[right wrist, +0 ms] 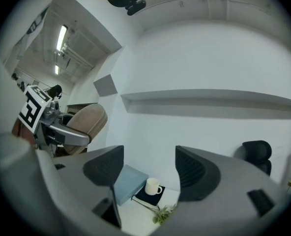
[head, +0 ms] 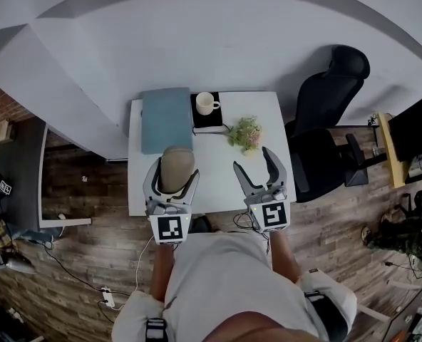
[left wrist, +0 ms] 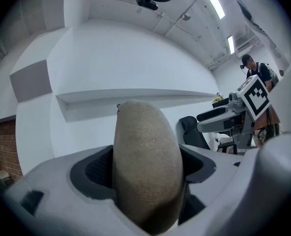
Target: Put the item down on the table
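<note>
Tan rounded item (left wrist: 145, 166), gripped by left tongs (head: 174, 171), hides part of the table (head: 218, 180); right tongs (head: 253, 159) gape empty.

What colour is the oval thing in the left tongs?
The oval thing is tan-beige with a fine speckle; best seen in the left gripper view.

Item (left wrist: 145, 166): matt beige, fine grainy, cloth-like skin. Right gripper (right wrist: 146, 167): matt grey plastic, pads (right wrist: 194, 171) dark, ribbed. Table (head: 211, 180): smooth white, matt. Mug (head: 205, 103) at its 12 o'clock: glossy white. Floor (head: 83, 184): wood planks.
</note>
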A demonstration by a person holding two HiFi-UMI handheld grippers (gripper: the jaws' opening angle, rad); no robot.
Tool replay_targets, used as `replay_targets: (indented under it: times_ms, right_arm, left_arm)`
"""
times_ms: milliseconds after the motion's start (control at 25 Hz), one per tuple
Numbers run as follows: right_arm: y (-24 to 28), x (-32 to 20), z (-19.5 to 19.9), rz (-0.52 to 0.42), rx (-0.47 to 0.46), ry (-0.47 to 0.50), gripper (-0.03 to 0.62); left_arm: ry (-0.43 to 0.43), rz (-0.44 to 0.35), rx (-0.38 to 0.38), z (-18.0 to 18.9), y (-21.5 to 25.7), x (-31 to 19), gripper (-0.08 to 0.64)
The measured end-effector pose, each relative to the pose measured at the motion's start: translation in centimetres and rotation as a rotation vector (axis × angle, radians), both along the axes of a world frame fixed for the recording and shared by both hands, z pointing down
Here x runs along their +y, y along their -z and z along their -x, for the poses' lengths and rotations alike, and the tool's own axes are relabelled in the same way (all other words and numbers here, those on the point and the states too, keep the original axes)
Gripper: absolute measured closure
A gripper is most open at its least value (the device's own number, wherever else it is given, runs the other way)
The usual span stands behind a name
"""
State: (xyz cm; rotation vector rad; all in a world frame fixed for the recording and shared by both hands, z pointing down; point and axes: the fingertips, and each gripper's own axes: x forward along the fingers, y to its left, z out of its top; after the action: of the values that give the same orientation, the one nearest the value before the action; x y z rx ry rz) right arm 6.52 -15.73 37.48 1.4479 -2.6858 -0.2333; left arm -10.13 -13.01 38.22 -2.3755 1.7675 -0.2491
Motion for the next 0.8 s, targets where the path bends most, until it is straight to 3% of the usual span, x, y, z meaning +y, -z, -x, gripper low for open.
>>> replay_targets:
  times_ms: [800]
  right_arm:
    - [0.1,-6.3,5.5,0.003,0.064,-0.102,0.265]
  left_arm:
    - [-0.11,-0.009,0.026,5.2,-0.6,-8.2,0.158]
